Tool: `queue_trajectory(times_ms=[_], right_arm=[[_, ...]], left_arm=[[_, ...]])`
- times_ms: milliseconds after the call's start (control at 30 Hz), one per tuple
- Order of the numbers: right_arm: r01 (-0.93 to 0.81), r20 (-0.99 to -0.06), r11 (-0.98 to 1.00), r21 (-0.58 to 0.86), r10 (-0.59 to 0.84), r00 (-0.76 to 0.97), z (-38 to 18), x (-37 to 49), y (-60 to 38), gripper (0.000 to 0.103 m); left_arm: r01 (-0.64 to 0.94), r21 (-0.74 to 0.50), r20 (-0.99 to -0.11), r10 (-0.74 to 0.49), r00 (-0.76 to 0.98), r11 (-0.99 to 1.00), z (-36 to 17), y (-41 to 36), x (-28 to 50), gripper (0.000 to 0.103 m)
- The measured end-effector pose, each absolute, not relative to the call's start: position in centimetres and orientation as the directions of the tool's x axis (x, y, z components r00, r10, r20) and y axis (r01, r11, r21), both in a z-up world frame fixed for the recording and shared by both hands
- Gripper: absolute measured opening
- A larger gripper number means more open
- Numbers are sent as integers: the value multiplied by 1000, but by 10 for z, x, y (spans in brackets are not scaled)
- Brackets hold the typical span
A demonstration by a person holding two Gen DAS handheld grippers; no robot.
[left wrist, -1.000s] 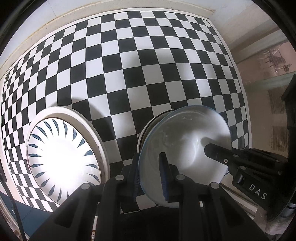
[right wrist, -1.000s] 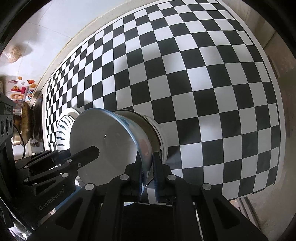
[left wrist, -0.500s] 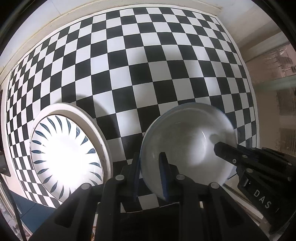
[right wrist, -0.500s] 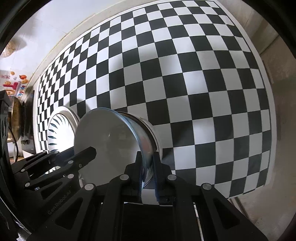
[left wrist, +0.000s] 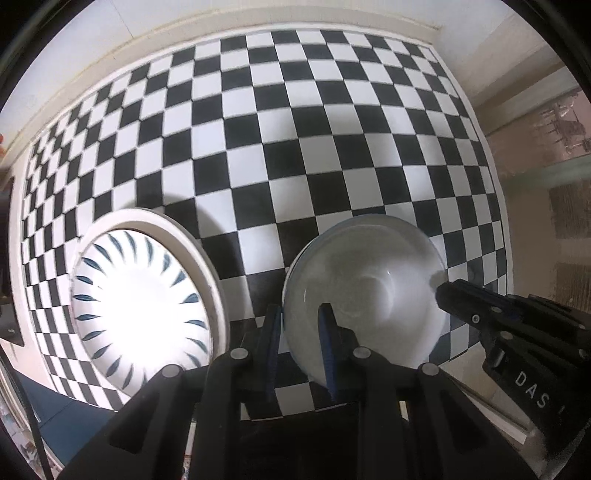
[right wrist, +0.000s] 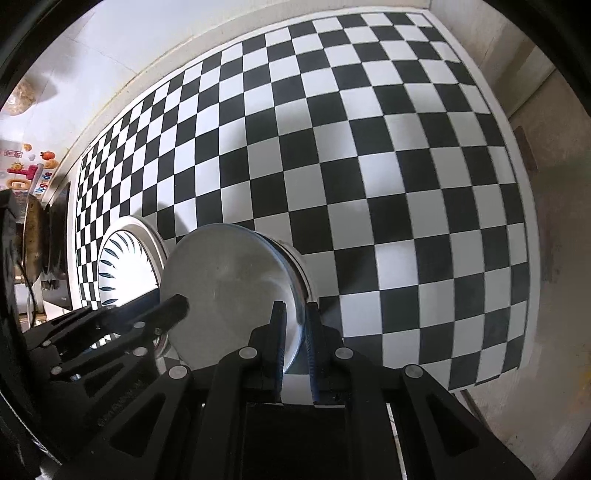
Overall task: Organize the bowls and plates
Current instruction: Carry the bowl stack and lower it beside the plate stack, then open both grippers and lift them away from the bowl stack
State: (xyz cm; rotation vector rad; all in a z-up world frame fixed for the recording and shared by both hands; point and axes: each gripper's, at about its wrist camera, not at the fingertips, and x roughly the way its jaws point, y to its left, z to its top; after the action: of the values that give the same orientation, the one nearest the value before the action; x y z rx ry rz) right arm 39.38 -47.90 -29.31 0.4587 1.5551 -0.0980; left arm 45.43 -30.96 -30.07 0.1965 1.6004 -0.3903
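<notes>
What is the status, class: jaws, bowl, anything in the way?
Left gripper and right gripper both clamped on the white bowl's rim, opposite sides. Bowl over the checkered mat. Patterned plate beside it, apart. Nothing blocking.

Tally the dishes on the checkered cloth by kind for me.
Plain white ceramic bowls: 1
White plates with blue petal pattern: 1
White rimmed plates under the patterned one: 1
Total: 3

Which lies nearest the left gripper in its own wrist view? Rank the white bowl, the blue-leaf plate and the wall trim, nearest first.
1. White bowl: rim pinched in the left gripper.
2. Blue-leaf plate: on the checkered cloth, left of it.
3. Wall trim: beyond the cloth's far edge.
</notes>
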Motion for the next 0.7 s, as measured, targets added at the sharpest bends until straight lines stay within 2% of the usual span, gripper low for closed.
queue_trajectory(times_ms=[400,700], right_arm=[[317,-976,932,174,120,182,-194,342,-478,12],[296,-968,948,115,40,247,-135,303,-464,12]], left_arm=[[406,-116,-987,-151,56,906,-204,-287,416,19],[428,-108,-978,-172,114,897,-159,-280,386,19]])
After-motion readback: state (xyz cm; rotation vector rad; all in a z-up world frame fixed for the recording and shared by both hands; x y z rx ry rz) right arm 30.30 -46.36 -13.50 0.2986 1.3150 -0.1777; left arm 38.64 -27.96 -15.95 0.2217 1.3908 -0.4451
